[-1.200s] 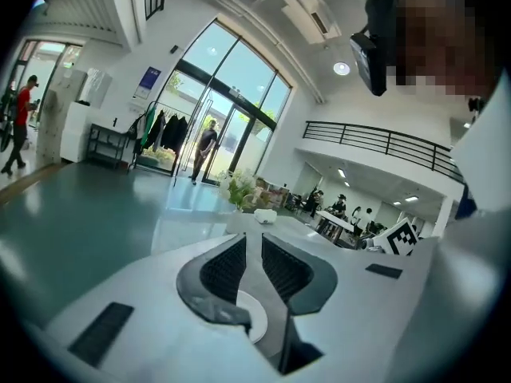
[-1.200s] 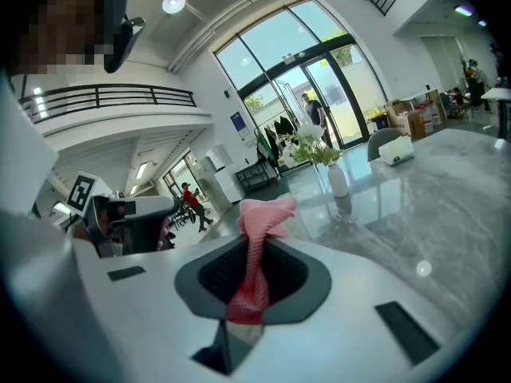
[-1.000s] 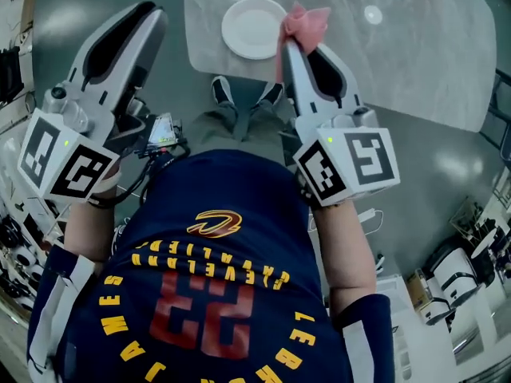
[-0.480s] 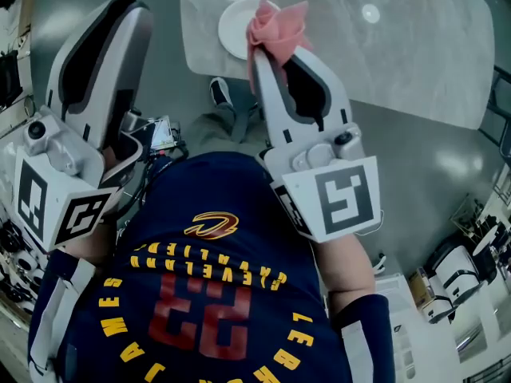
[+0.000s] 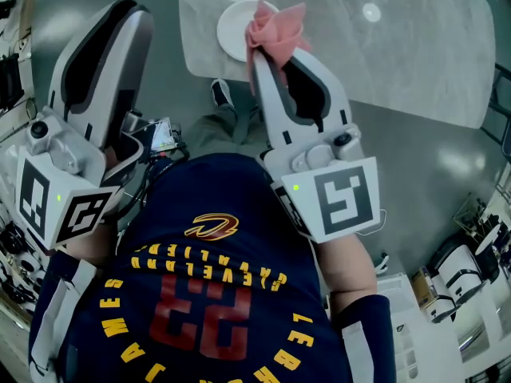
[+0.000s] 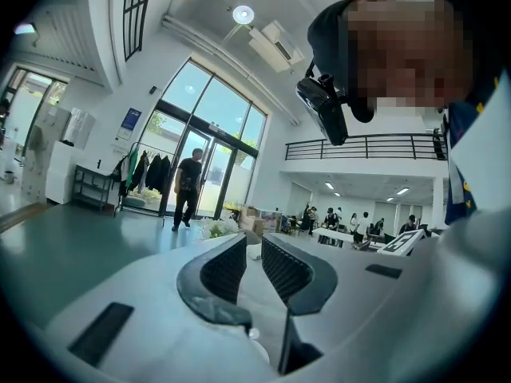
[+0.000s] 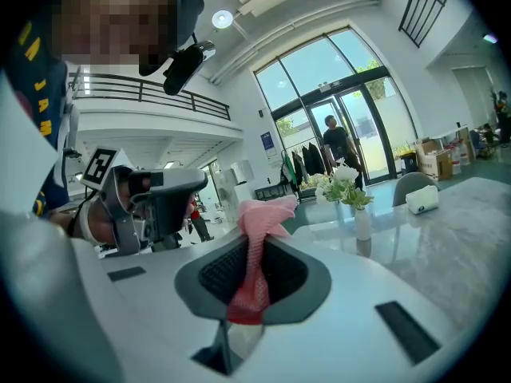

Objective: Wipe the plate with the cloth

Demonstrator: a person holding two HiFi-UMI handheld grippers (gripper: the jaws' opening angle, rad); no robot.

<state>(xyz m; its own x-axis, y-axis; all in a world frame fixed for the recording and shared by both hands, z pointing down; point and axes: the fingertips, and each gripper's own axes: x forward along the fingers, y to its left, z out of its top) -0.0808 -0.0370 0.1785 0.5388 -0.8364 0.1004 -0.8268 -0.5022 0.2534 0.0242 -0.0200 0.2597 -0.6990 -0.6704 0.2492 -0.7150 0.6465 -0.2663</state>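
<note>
Right gripper view: cloth [image 7: 257, 242] between jaws.

A navy jersey [image 5: 215, 294] carries yellow lettering, a red number and a small crest, with navy sleeves [image 5: 56, 302] panelled in white. The left gripper [image 5: 120, 14] and right gripper [image 5: 263, 62] are pale grey shells with dark ribbed pads [image 6: 226, 268]. At each one's rear sits a white cube [image 5: 339, 198] with black square markers. Black cables [image 5: 148, 174] trail beside the left gripper.

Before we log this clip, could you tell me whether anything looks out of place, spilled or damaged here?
Nothing stands out. The pink cloth is bunched but pinched between the jaws of the right gripper. The white plate lies flat and whole on the table, and no spill shows.
</note>
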